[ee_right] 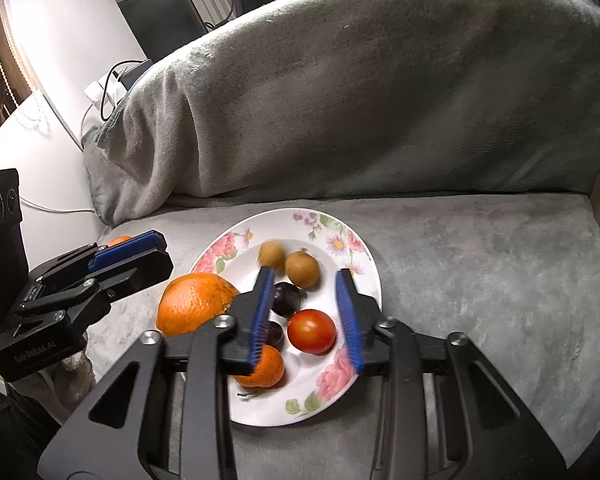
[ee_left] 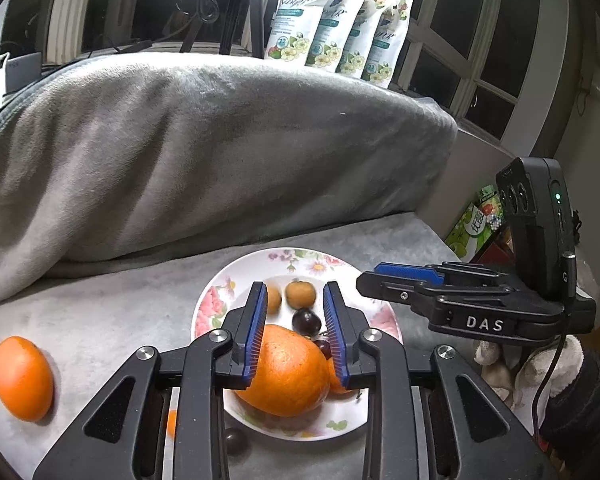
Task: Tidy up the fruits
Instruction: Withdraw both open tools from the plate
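Observation:
A white floral plate [ee_left: 220,292] [ee_right: 352,248] sits on the grey cloth. It holds a large orange [ee_left: 288,372] [ee_right: 192,304], a small orange [ee_right: 264,368], a red tomato [ee_right: 311,330], two brown longans [ee_left: 300,294] [ee_right: 302,269] and dark grapes [ee_left: 306,321] [ee_right: 286,298]. My left gripper [ee_left: 295,296] [ee_right: 136,246] is open just above the large orange, fingers either side of it. My right gripper [ee_right: 306,278] [ee_left: 408,270] is open above the plate, over the tomato and grapes. Another orange [ee_left: 22,378] lies on the cloth left of the plate.
A loose dark grape [ee_left: 236,440] lies by the plate's near rim. A big grey blanket-covered hump [ee_left: 204,148] [ee_right: 380,92] rises behind the plate. Detergent pouches [ee_left: 332,24] stand on the sill behind. Boxes [ee_left: 476,220] sit past the right edge.

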`<control>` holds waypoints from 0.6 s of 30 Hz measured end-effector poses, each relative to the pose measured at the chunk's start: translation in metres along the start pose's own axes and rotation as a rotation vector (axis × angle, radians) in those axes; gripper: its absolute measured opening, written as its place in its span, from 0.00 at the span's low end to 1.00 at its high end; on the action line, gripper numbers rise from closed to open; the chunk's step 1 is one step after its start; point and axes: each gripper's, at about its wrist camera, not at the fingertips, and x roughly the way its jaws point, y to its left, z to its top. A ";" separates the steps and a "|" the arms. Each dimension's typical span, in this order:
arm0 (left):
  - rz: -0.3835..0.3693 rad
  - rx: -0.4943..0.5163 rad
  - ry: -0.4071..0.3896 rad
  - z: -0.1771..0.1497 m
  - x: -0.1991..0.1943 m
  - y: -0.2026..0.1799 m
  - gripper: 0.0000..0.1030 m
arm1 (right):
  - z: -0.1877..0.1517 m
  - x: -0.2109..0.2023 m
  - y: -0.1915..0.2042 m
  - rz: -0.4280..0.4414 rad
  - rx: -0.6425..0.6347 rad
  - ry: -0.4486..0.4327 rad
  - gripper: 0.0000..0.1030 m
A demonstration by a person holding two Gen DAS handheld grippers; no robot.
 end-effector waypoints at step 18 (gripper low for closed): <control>0.027 -0.038 -0.055 -0.002 -0.046 0.033 0.27 | -0.032 -0.039 0.082 -0.042 -0.210 -0.072 0.55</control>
